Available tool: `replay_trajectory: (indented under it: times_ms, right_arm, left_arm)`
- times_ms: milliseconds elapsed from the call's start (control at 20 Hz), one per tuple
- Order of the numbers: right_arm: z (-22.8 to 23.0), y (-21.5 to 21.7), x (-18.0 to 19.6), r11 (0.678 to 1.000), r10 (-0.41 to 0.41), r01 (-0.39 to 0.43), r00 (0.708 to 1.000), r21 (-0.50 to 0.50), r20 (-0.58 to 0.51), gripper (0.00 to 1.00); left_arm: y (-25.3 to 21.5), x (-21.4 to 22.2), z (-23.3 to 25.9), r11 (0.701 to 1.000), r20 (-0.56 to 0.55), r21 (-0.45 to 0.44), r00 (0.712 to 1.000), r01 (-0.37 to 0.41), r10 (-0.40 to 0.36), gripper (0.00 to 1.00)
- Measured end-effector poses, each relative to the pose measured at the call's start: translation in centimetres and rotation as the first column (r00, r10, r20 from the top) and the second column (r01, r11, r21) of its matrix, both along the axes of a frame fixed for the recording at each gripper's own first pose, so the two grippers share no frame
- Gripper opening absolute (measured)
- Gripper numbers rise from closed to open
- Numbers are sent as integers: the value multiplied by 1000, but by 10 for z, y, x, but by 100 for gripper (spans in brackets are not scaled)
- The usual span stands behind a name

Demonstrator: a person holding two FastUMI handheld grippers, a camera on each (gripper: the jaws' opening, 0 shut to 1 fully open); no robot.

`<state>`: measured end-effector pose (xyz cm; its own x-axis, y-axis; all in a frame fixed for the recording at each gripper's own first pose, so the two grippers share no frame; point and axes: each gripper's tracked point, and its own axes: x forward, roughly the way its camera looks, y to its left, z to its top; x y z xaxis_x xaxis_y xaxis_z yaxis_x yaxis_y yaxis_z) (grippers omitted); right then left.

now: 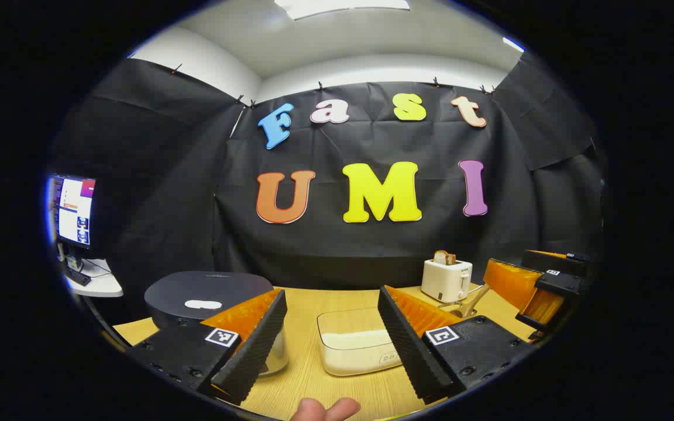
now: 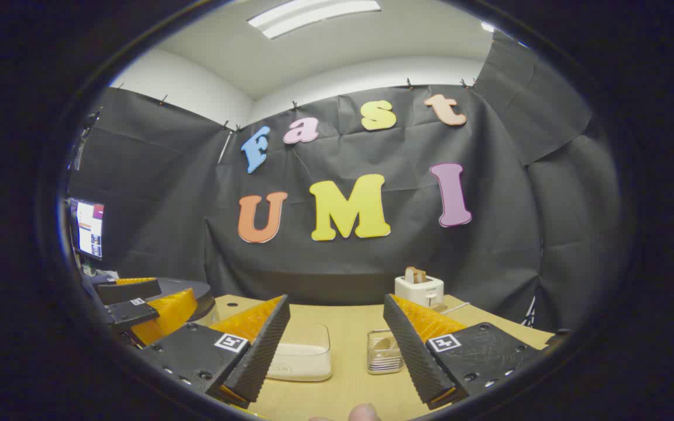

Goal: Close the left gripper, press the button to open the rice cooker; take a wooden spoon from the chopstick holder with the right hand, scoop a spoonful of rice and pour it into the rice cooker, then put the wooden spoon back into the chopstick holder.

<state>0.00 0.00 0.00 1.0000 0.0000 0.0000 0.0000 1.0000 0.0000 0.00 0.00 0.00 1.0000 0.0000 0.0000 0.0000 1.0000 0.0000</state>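
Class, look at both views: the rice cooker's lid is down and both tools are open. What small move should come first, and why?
Probably shutting the left tool. Its fingers stand wide apart, the rice cooker sits closed at the table's left, and the task has a shut tool press the button. The right tool, open too, can wait short of the holder.
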Motion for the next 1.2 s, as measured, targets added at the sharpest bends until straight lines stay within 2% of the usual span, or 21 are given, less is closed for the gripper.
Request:
replay_trajectory:
  times_ms: [150, 350, 550, 850, 1200]
  right_arm:
    - [-3, -3, 3, 1000, -7, 7, 1000, -6, -5, 95]
    - [-4, -1, 7, 1000, -5, 6, 1000, 23, -12, 96]
    - [-3, -1, 9, 1000, -11, 11, 1000, 18, -5, 96]
    - [1, 6, 10, 1000, 0, 0, 1000, 4, 10, 97]
    - [-1, 12, 15, 1000, 17, -17, 1000, 24, 1, 97]
  left_arm:
    - [-8, 0, -7, 1000, -18, 16, 1000, 13, -12, 99]
    - [-3, -2, -7, 1000, -32, -7, 999, -11, 11, 99]
    - [8, -1, -5, 999, -22, 9, 999, -47, 48, 100]
    - [9, -1, -5, 999, -30, 10, 998, -48, 48, 100]
    - [22, -1, -2, 996, -29, -4, 996, -89, 89, 100]
